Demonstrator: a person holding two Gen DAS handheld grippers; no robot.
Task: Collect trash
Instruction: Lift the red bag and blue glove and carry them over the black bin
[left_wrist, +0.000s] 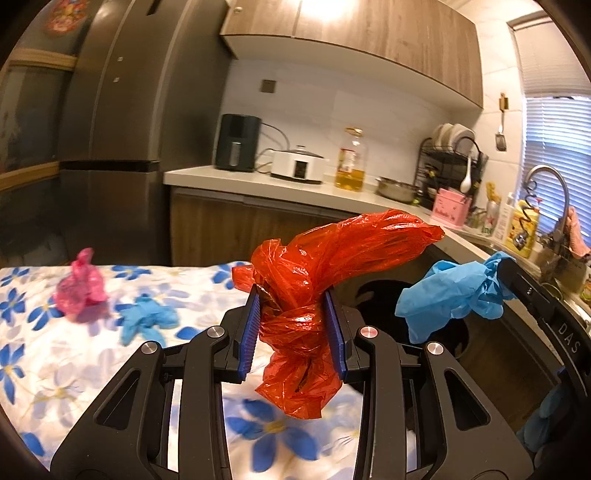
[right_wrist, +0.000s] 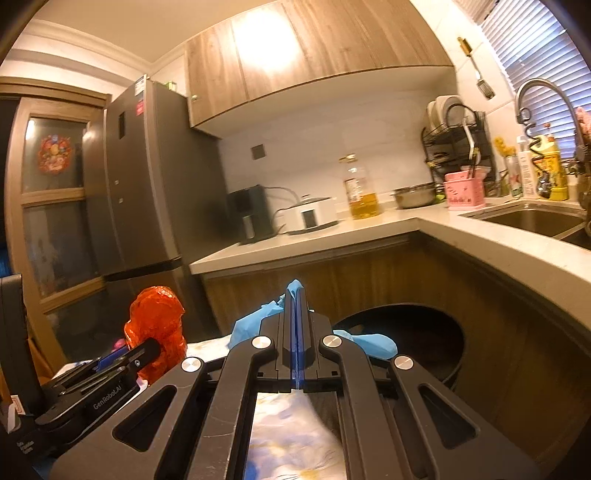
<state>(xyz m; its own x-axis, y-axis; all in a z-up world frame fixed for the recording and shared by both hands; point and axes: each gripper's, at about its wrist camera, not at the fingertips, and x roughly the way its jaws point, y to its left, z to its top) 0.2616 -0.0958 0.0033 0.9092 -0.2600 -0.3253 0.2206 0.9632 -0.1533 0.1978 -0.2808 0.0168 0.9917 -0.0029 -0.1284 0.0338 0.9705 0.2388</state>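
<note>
Left gripper (left_wrist: 293, 332) clenched on red plastic bag (left_wrist: 332, 266); right gripper (right_wrist: 297, 295) clamped on blue glove (left_wrist: 450, 291), both beside black bin (right_wrist: 406, 343).

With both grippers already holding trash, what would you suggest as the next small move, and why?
Probably carry the right gripper forward over the black bin and open it. Its fingers are shut on the blue glove, and the bin's open mouth lies just ahead to its right. The left gripper, holding the red bag, could follow.
</note>
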